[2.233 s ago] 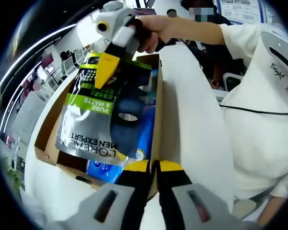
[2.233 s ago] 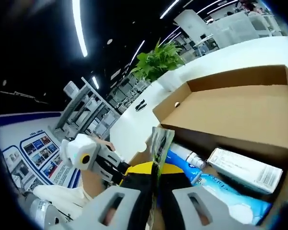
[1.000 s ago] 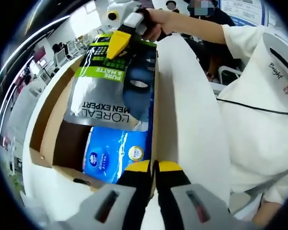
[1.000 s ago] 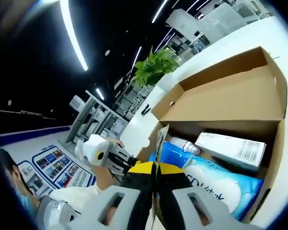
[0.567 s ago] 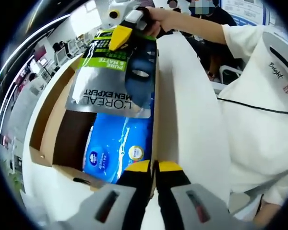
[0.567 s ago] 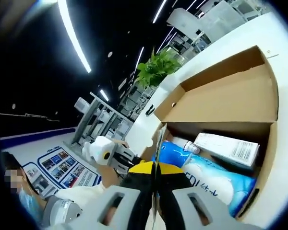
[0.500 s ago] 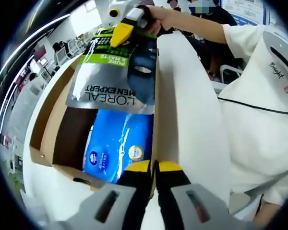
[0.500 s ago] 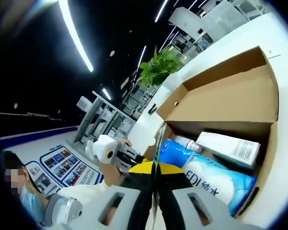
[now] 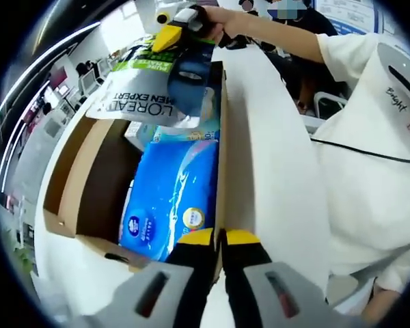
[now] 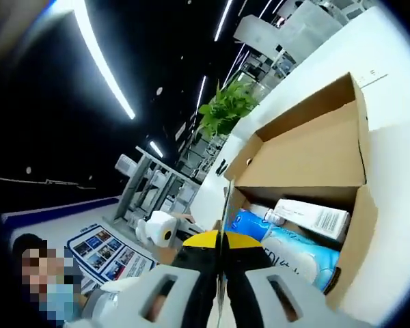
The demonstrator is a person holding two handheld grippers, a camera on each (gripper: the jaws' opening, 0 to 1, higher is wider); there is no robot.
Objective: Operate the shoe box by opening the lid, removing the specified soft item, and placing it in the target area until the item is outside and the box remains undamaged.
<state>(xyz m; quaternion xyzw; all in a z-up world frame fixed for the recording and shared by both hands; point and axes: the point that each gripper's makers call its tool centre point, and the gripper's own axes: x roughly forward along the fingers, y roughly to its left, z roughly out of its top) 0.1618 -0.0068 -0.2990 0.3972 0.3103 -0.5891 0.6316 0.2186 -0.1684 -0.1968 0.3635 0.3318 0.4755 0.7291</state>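
**Pouch lifted clear of box, not yet set down**

Progress, taking the shoe box [image 9: 68, 198] as landmark: the lid is open, its flap folded back on the side away from the person. The silver and green L'Oréal Men Expert pouch [image 9: 147, 102] hangs in the air above the far end of the box, free of the other contents. Judged from this, opening and extraction are essentially done; carrying the pouch to the target area and releasing it are left. No target area can be picked out. Box walls look intact, no tears or crushed corners visible.

Left in the box: a blue wet-wipes pack [image 9: 167, 198] along the near side, and a white carton [image 10: 313, 217] beyond it, close to the flap.

Left claw [image 9: 217, 239]: jaws pressed together at the near wall of the box, at its rim beside the blue pack. Whether they pinch the cardboard or merely rest against it, I cannot tell.

Right claw [image 10: 221, 240]: jaws closed tight on the top edge of the pouch, seen edge-on as a thin sheet rising between the yellow tips. From the left gripper view the same claw [image 9: 165, 37] grips the pouch's green header, a hand behind it. The white surface [image 9: 266, 157] runs alongside the box.
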